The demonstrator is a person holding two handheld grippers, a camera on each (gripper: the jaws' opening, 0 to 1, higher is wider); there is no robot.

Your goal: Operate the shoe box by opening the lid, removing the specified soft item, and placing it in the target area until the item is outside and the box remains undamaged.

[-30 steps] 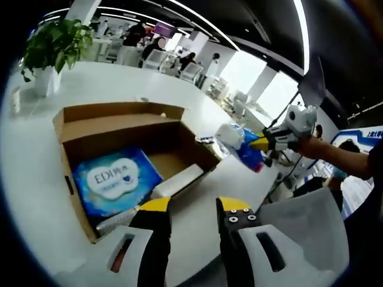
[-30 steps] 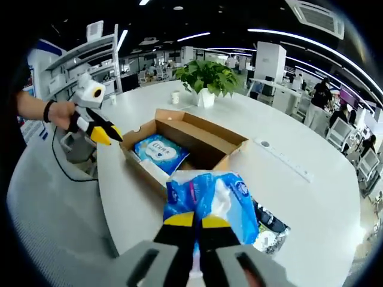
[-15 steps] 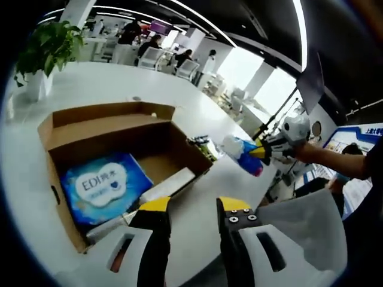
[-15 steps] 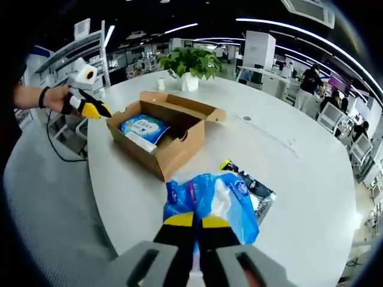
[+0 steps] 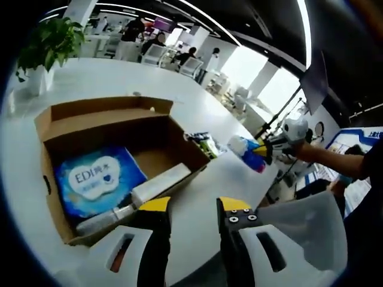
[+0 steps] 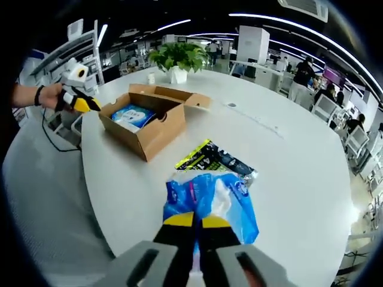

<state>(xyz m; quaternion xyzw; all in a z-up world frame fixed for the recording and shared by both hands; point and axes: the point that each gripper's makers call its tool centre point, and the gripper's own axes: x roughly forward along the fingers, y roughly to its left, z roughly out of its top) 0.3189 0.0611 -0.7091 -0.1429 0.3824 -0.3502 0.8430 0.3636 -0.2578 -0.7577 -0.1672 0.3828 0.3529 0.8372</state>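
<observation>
Right claw (image 6: 192,222) is pinched closed on a crinkly blue-and-white plastic soft pack (image 6: 210,203), held above the smooth white round worktop (image 6: 287,155), just short of a flat glossy black-and-yellow packet (image 6: 216,161). Left claw (image 5: 192,210) is parted with nothing between its yellow-tipped jaws, beside the open brown corrugated cardboard shoe box (image 5: 179,140). The box holds a blue rectangular tissue pack (image 5: 96,182) and a long white slab (image 5: 161,184).

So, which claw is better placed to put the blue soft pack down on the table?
The right claw: it is shut on the blue pack, over bare table away from the box. The left claw is open, by the box.
</observation>
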